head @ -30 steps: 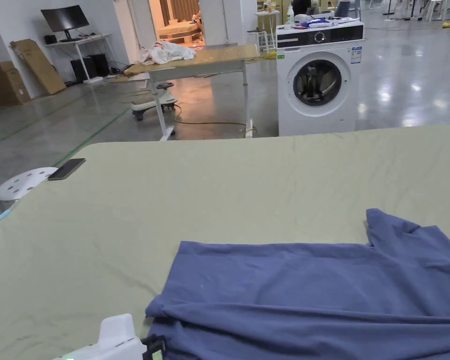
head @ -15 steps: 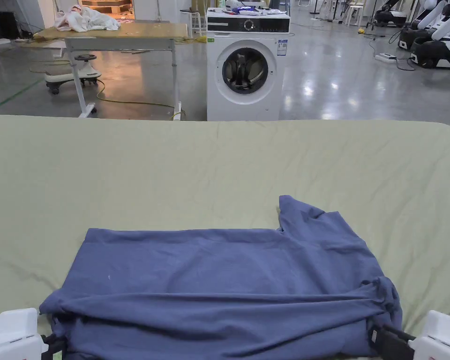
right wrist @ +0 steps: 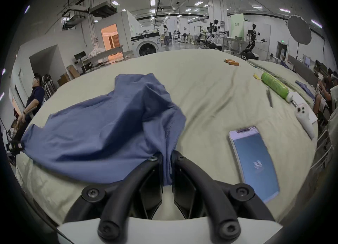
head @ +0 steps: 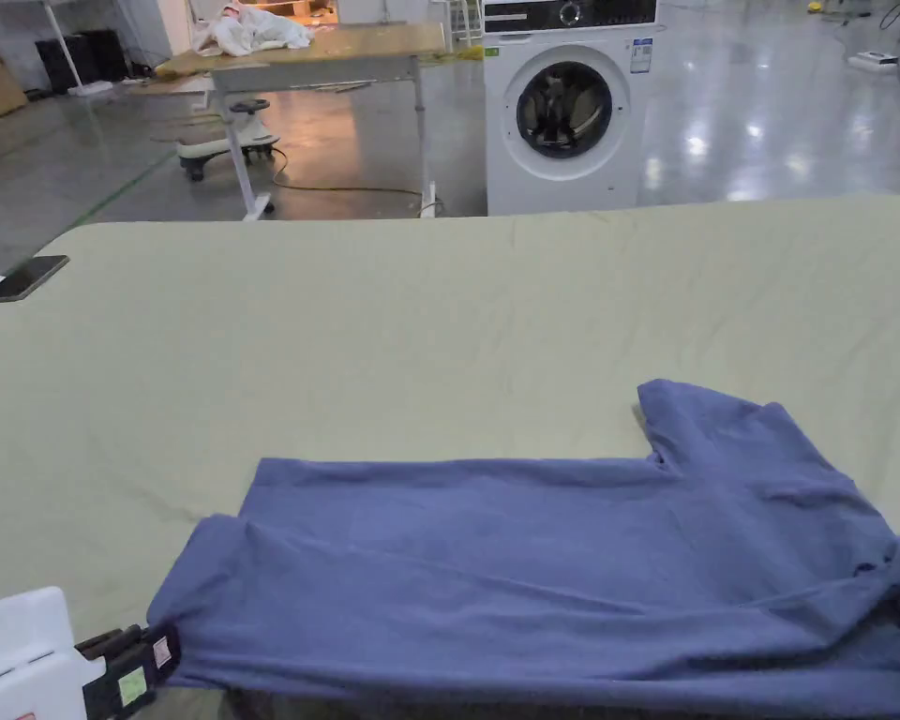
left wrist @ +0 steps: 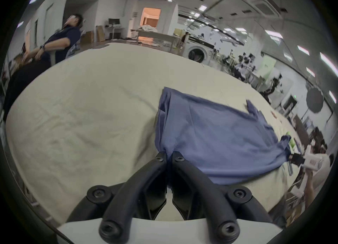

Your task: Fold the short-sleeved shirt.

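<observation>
A blue short-sleeved shirt (head: 551, 572) lies lengthwise across the near part of a pale green table cover (head: 439, 309), one sleeve sticking out at the far right. My left gripper (head: 162, 647) is shut on the shirt's left corner, seen close in the left gripper view (left wrist: 169, 156). My right gripper (right wrist: 166, 156) is shut on bunched cloth at the shirt's right end (right wrist: 161, 120). In the left gripper view the right gripper (left wrist: 292, 158) shows at the far end of the shirt (left wrist: 219, 138).
A phone (right wrist: 254, 162) with a lit screen lies just right of the right gripper. A green bottle (right wrist: 274, 85) and small items lie farther right. A dark phone (head: 24, 277) sits at the table's left edge. A washing machine (head: 565, 103) stands beyond the table. A person (left wrist: 60, 41) sits at the left.
The head camera has swung back to the left. The shirt's near edge looks pulled flatter and lies more spread; the left gripper still holds its corner.
</observation>
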